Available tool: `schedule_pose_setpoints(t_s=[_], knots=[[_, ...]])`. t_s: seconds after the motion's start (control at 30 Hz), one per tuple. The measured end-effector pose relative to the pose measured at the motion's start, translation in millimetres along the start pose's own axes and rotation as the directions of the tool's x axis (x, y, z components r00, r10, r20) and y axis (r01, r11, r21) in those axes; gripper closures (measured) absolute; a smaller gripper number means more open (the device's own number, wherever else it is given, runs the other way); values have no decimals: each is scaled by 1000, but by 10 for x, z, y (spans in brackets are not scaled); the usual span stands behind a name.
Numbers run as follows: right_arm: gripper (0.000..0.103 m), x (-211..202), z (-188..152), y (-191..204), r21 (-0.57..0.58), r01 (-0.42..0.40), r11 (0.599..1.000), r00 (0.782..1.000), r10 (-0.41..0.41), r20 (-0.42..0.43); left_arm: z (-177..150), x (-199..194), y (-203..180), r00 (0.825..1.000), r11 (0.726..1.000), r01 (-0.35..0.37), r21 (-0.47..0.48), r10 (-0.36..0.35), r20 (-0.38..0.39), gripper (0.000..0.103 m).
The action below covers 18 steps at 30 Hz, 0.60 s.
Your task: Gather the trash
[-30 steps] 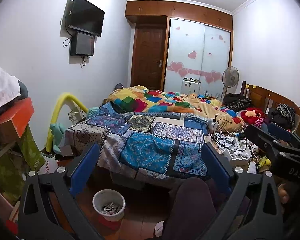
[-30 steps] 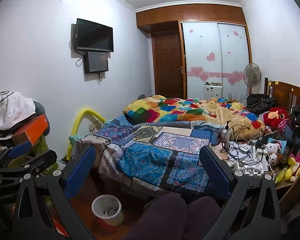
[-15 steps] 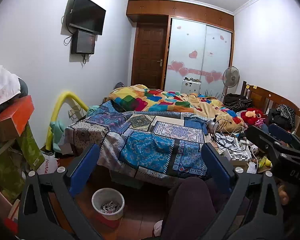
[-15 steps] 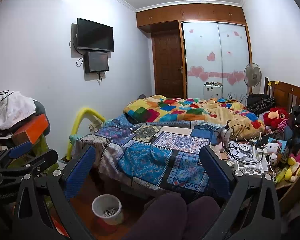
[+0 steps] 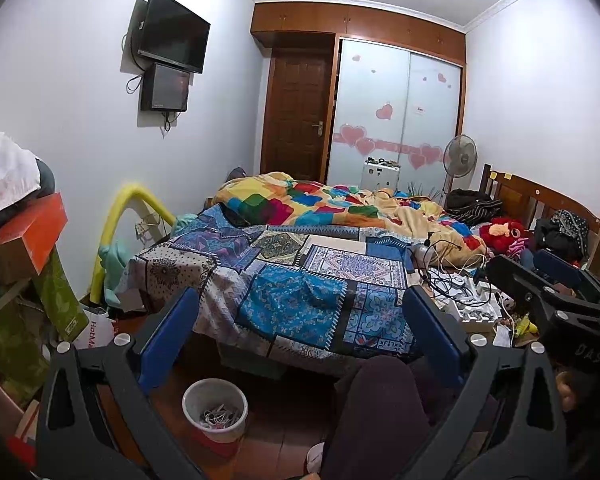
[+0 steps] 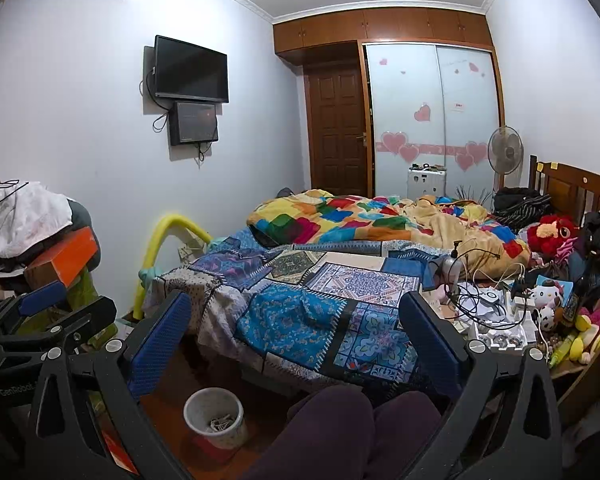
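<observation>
A small white waste bin [image 5: 215, 408] with paper scraps in it stands on the red floor in front of the bed; it also shows in the right wrist view [image 6: 214, 416]. My left gripper [image 5: 300, 316] is open and empty, held up above the floor and facing the bed. My right gripper [image 6: 296, 316] is open and empty, beside it at about the same height. Each gripper shows at the edge of the other's view. A bedside surface [image 6: 496, 320] at the right holds cables, white boxes, toys and small clutter.
A bed with a patchwork cover [image 5: 300, 280] fills the middle. The person's knees [image 6: 340, 432] are low in front. Stacked boxes and clothes [image 5: 24, 240] stand at the left, with a yellow foam tube [image 5: 120, 216] by the wall. Door, wardrobe and fan are at the back.
The left gripper has shifted slightly, so its view of the room moved a little. The right gripper has stayed still. Both stay open.
</observation>
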State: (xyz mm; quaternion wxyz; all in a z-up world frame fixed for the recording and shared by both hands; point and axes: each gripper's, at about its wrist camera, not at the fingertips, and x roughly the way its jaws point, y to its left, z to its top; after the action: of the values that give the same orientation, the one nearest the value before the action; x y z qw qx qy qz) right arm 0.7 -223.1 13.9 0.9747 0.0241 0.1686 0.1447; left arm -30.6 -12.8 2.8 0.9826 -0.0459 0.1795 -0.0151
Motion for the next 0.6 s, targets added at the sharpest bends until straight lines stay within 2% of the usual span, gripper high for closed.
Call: schedule_pose_setpoints(t_s=[0.6], knots=[[0, -15, 1, -42, -4, -1, 1000, 1000, 1, 3, 33, -54, -22, 1000, 1000, 12, -10, -12, 9, 0]])
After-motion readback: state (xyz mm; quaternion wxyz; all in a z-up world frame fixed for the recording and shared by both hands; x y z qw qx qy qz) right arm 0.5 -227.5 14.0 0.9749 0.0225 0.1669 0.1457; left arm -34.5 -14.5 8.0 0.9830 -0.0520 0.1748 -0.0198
